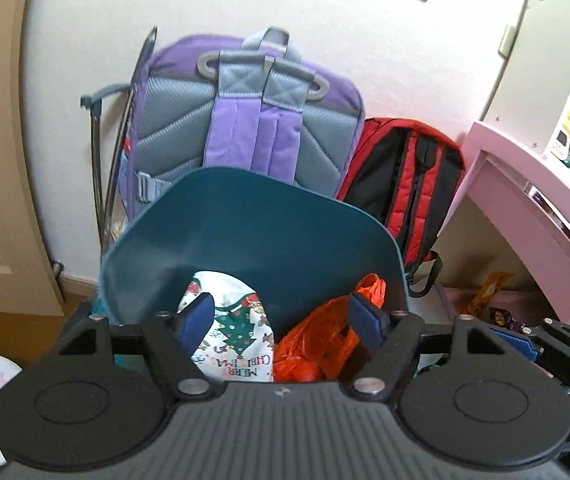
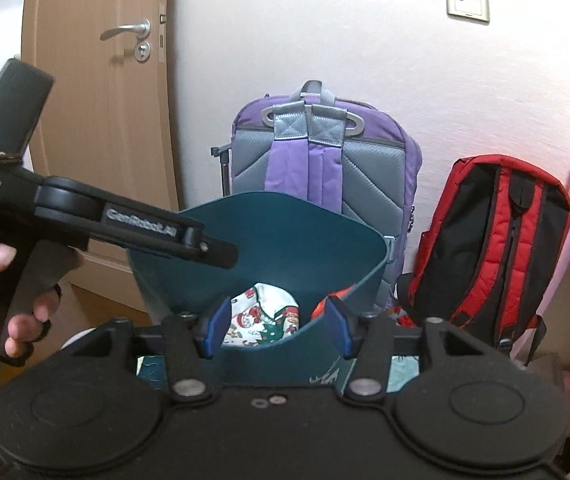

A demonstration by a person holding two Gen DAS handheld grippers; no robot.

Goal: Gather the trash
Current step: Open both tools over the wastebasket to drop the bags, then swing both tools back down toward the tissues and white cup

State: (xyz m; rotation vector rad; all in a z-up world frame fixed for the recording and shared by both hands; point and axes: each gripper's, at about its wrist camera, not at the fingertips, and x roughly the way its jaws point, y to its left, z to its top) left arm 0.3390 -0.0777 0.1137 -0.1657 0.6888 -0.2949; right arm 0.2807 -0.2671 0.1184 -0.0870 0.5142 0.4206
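Note:
A dark teal bin (image 1: 253, 220) stands on the floor in front of two backpacks. Inside lie a white Christmas-print wrapper (image 1: 241, 336) and a crumpled orange plastic bag (image 1: 317, 340). My left gripper (image 1: 283, 320) is open and empty, hovering just above the bin's contents. In the right wrist view the bin (image 2: 269, 240) sits ahead, with the Christmas wrapper (image 2: 265, 320) and a bit of the orange bag (image 2: 331, 298) showing. My right gripper (image 2: 279, 326) is open and empty at the bin's near rim. The left gripper's body (image 2: 133, 224) reaches over the bin from the left.
A purple and grey backpack (image 1: 245, 120) and a red and black backpack (image 1: 405, 184) lean on the white wall behind the bin. A wooden door (image 2: 101, 100) stands left. A pink desk (image 1: 525, 200) is at right, snack packets (image 1: 493, 292) beneath it.

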